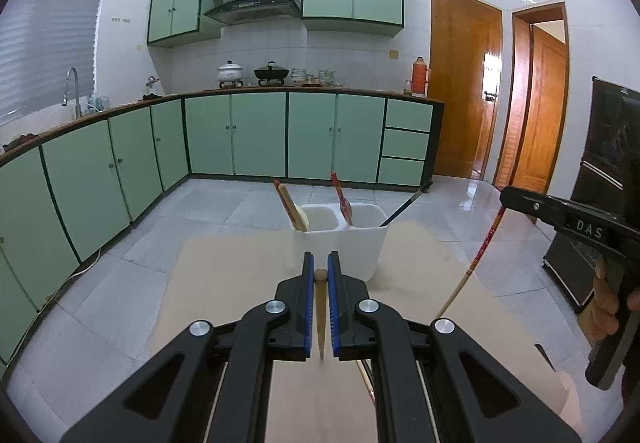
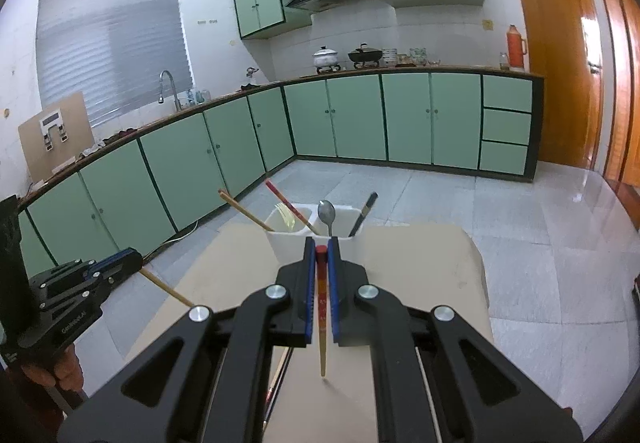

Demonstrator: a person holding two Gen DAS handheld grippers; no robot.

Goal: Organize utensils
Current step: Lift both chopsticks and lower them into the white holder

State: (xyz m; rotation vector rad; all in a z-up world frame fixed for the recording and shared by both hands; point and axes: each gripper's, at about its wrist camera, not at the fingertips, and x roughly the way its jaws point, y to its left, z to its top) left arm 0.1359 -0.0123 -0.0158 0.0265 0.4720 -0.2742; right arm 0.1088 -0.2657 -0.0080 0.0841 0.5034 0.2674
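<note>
While its tip blurs, left tongs (image 1: 320, 275) pinch a wooden chopstick (image 1: 321, 307).

White letters "DAS" stand on the black body of the right gripper (image 1: 520, 201), seen at three o'clock in the left wrist view. Small pale lettering runs along the body of the left gripper (image 2: 120, 261) at nine o'clock in the right wrist view, too small and blurred to read with certainty.
</note>
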